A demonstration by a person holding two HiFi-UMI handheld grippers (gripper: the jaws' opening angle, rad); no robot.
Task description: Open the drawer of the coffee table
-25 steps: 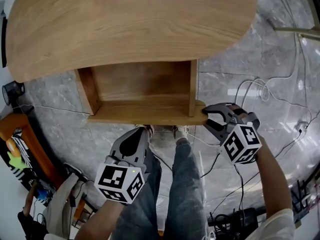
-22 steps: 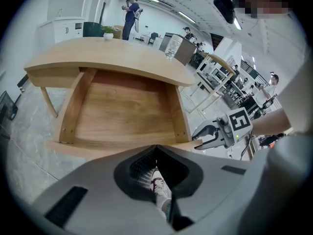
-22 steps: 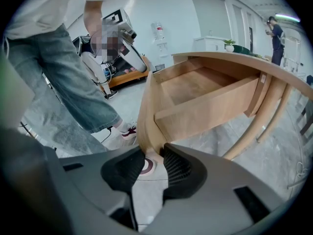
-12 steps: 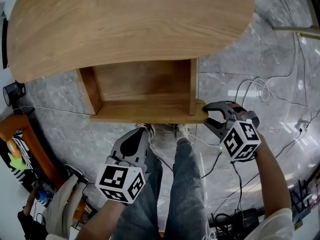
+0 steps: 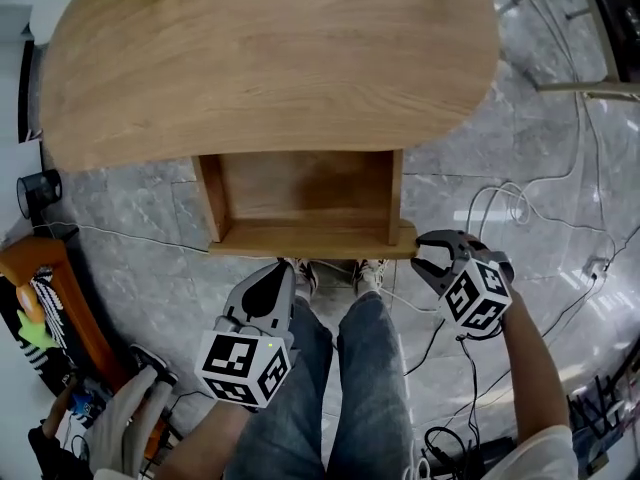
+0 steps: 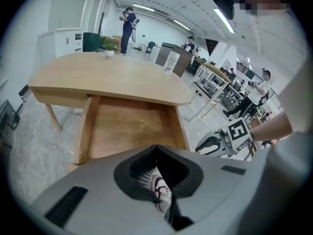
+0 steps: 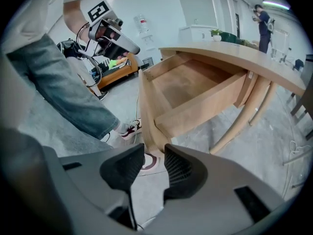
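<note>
Under the coffee table [image 5: 270,58], its drawer [image 5: 305,183] stands open over grey floor [image 5: 130,238].

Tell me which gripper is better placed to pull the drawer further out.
Right, probably. The right gripper sits at the right corner of the drawer front, jaws apart and empty. The left gripper hangs back over the person's legs, jaws shut, clear of the drawer.

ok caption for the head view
Light wooden coffee table drawer open; right gripper, empty, jaws just opening beside it
</note>
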